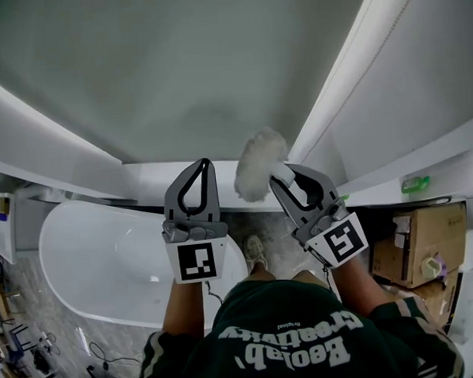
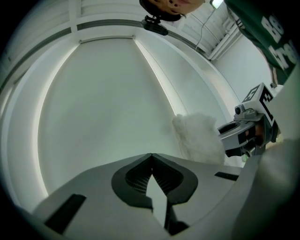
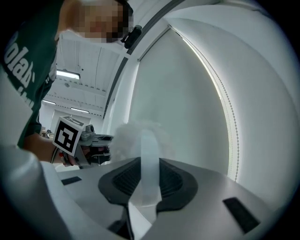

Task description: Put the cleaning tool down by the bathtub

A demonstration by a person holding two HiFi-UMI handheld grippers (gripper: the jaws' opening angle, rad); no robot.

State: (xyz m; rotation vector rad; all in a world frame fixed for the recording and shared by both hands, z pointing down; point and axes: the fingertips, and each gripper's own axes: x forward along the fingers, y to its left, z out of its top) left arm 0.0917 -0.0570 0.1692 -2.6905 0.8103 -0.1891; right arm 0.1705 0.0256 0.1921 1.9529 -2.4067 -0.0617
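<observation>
A fluffy white duster (image 1: 260,163) with a white plastic handle (image 3: 149,161) is the cleaning tool. My right gripper (image 1: 292,182) is shut on that handle, and the fluffy head (image 3: 136,136) sticks out past the jaws toward the pale wall. My left gripper (image 1: 199,178) hangs beside it at the left, shut with nothing between its jaws. From the left gripper view the duster head (image 2: 197,138) shows at the right, next to the right gripper (image 2: 246,133). The white bathtub (image 1: 92,259) lies below at the lower left, its rim under my left arm.
A pale curved wall (image 1: 178,70) fills the area ahead, with a white ledge (image 1: 143,184) at its foot. Cardboard boxes (image 1: 420,244) stand on the floor at the right, and a green item (image 1: 414,183) sits on the ledge. A shoe (image 1: 255,252) shows on the marbled floor.
</observation>
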